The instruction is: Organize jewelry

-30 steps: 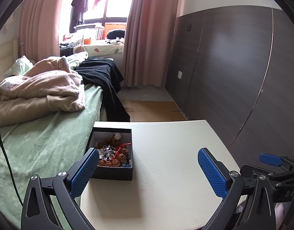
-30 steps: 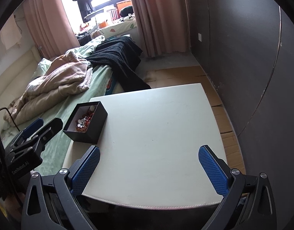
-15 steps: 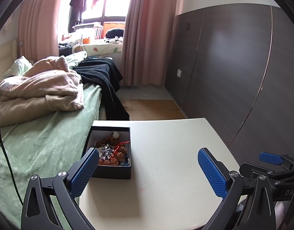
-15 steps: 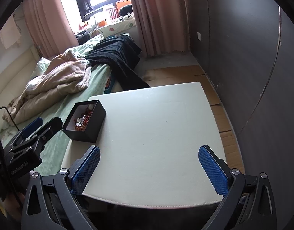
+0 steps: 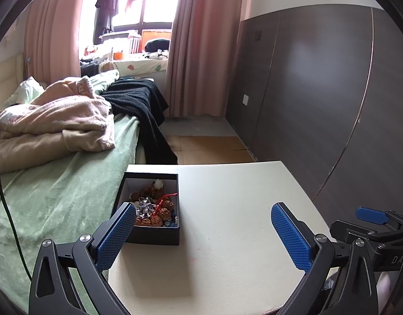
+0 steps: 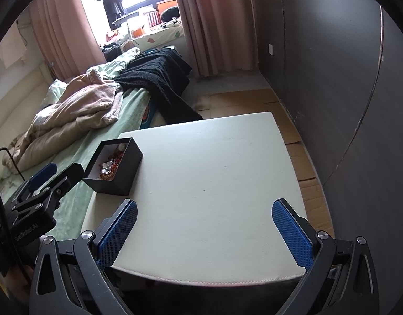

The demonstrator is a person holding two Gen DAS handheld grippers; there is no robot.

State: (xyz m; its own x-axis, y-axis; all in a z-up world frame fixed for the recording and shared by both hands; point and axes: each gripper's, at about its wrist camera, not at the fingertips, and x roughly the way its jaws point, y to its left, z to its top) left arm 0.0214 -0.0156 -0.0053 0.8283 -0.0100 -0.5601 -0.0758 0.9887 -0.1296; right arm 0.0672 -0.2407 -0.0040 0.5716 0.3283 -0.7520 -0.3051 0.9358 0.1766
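The black box (image 5: 151,210) with the jewelry (image 5: 154,208) stands on the white table (image 5: 227,236), very near the table's left edge and beside the bed (image 5: 57,197) with the green cover. The pieces lie inside it in one mixed heap: brown beads, something silver, a red cord, all touching each other. The left gripper (image 5: 204,232) hovers low over the table with its jaws spread wide and nothing between them; its left pad (image 5: 116,236) is just in front of the box's near left corner. The right gripper (image 6: 205,229) is also released and empty, above the near edge of the table and well apart from the box. The main risk, I think, comes from the position of the box. If the left pad pushes the wall instead of going into the opening, the light box can slide or tip toward the bed, and the small pieces will fall into the soft cover, where they are hard to find. A second risk is the tangle: closing on one piece may lift the red cord and others with it, and they can drop on the way. The wide pads also may not hold a thin chain well.
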